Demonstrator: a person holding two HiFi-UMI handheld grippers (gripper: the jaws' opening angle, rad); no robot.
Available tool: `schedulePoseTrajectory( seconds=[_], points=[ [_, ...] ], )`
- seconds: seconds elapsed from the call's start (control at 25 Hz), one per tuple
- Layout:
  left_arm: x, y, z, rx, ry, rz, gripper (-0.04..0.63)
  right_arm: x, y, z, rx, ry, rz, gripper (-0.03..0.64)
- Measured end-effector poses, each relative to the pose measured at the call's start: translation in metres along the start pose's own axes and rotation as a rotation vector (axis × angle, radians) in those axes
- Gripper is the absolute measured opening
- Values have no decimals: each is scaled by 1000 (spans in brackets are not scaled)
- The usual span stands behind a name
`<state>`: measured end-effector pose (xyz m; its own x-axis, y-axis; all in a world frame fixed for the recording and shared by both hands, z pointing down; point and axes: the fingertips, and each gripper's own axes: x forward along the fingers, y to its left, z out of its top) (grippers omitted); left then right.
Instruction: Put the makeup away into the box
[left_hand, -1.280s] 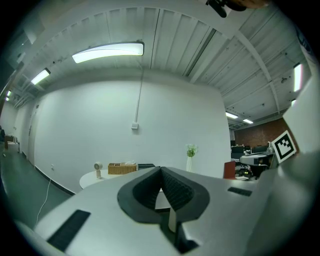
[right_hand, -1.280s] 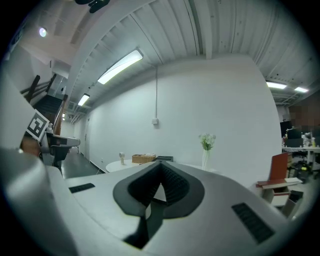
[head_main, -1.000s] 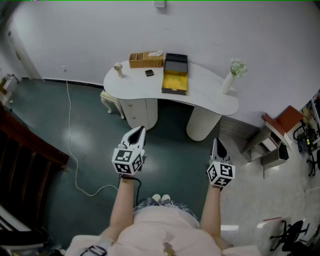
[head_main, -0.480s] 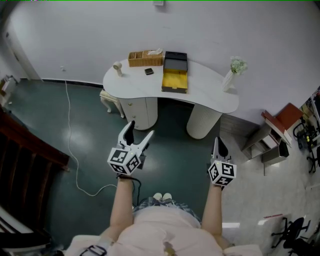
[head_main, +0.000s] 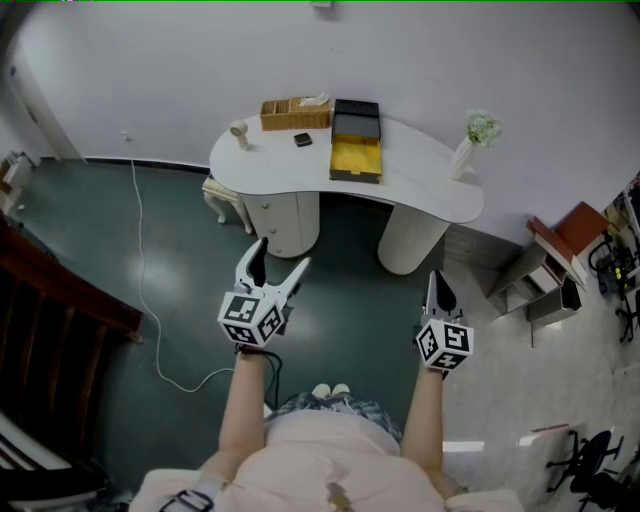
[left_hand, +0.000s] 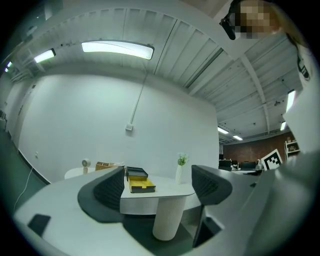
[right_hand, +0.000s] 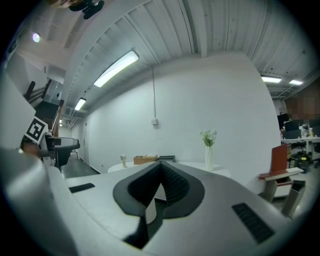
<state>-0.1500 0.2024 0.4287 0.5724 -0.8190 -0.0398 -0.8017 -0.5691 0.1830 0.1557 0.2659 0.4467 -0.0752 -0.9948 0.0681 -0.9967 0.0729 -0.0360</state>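
I stood well back from the desk (head_main: 420, 182), so I judged the task was only at its approach, with nothing picked up yet. My left tongs (head_main: 280, 256) were opening, the jaws spread wide with nothing between them. My right tongs (head_main: 436, 286) were closed and empty, jaws pressed together. Both pointed level toward the desk across a stretch of dark floor (head_main: 340, 290).

The box (head_main: 356, 158) lay open near the middle of the desk, its yellow inside facing up and its black lid (head_main: 356, 115) folded back toward the wall. Its long axis ran from the desk's near edge to the wall, straight away from me, with the yellow end nearest. Just left of it, and apart from it, sat a small dark item (head_main: 302, 141) that I took for the makeup. It was too small for me to tell its shape or which way it pointed. Behind it a basket (head_main: 295, 114) stood against the wall, with a pale stand (head_main: 238, 131) at the desk's left end and a vase (head_main: 462, 160) at the right.

The next move, as I judged it, called for walking up to the desk, then tipping the left tongs down over the dark item before closing on it
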Motion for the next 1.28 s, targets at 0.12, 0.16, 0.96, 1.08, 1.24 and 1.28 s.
schedulePoseTrajectory(
  seconds=[0.12, 0.16, 0.96, 1.08, 1.24, 1.28],
  points=[
    [-2, 6, -1, 9, 0, 4, 402, -1, 7, -3, 6, -6, -1, 15],
    [-2, 7, -2, 6, 1, 2, 402, -1, 7, -4, 8, -5, -2, 15],
    [96, 37, -17, 21, 10, 2, 402, 90, -26, -15, 25, -13, 4, 15],
    [127, 55, -20, 18, 3, 27, 402, 129, -32, -17, 17, -22, 36, 15],
    [184, 81, -28, 31, 28, 49, 402, 199, -46, -18, 31, -18, 69, 15],
    [201, 88, -28, 34, 34, 56, 402, 218, -50, -17, 32, -14, 76, 15]
  ],
)
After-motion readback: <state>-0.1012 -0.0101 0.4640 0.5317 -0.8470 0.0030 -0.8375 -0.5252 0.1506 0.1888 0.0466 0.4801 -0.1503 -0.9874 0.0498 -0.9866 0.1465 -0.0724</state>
